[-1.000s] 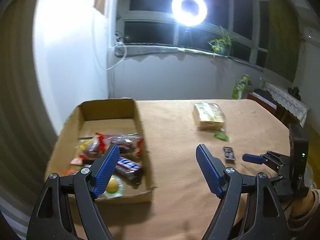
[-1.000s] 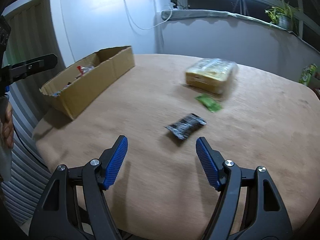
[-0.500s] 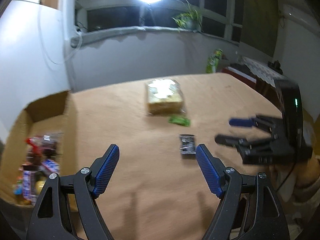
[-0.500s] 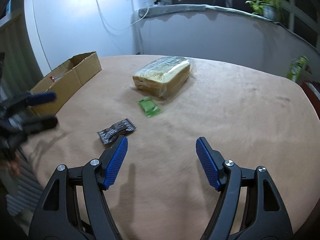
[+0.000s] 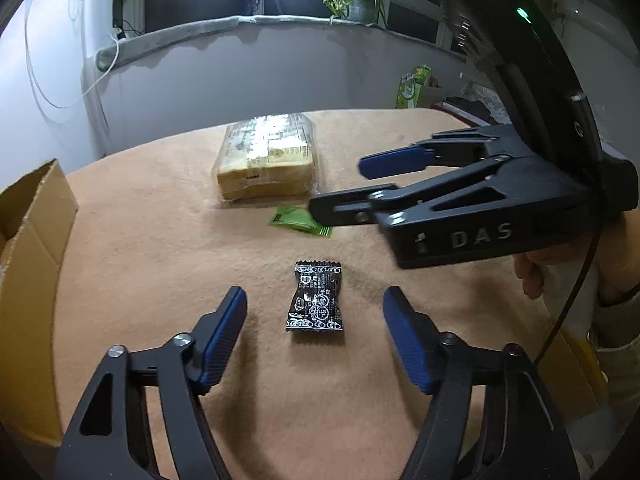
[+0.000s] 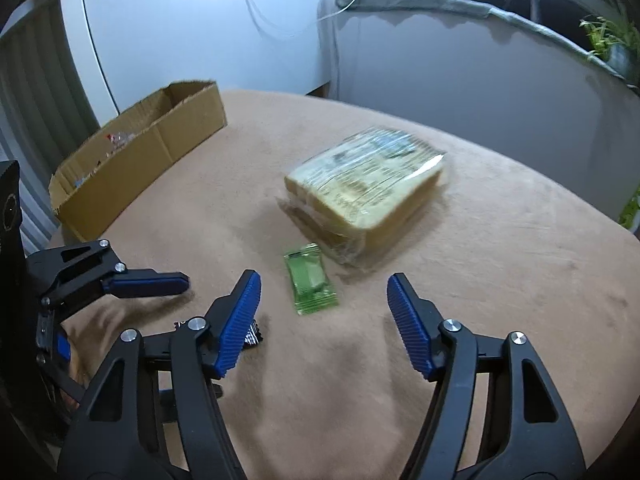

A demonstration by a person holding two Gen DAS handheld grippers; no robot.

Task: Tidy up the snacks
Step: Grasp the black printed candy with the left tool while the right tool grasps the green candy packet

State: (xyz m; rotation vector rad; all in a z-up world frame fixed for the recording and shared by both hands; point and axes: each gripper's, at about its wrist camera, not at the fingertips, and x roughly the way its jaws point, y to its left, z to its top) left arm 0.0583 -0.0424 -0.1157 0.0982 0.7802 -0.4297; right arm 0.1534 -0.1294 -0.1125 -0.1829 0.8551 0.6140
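Observation:
A black snack packet (image 5: pixel 316 300) lies flat on the tan table cloth, right between the blue pads of my left gripper (image 5: pixel 314 292). Its jaws are closing and the pads stand clear of the packet. A green packet (image 6: pixel 312 280) lies between the pads of my right gripper (image 6: pixel 324 280), whose jaws are also closing without touching it. Just behind the green packet (image 5: pixel 300 220) sits a wrapped bread pack (image 6: pixel 364 188). The cardboard box (image 6: pixel 140 152) with snacks stands at the table's left. In the right wrist view the black packet (image 6: pixel 252 334) is mostly hidden behind my left finger.
The right gripper (image 5: pixel 338 188) reaches in from the right above the green packet, held by a hand (image 5: pixel 532 272). A green bag (image 5: pixel 412 88) stands beyond the table's far right. The table's rounded edge runs close behind the bread pack (image 5: pixel 266 156).
My left gripper swung right from the box and sank over the black packet. The right gripper shifted from the black packet toward the green one. Both jaws have narrowed.

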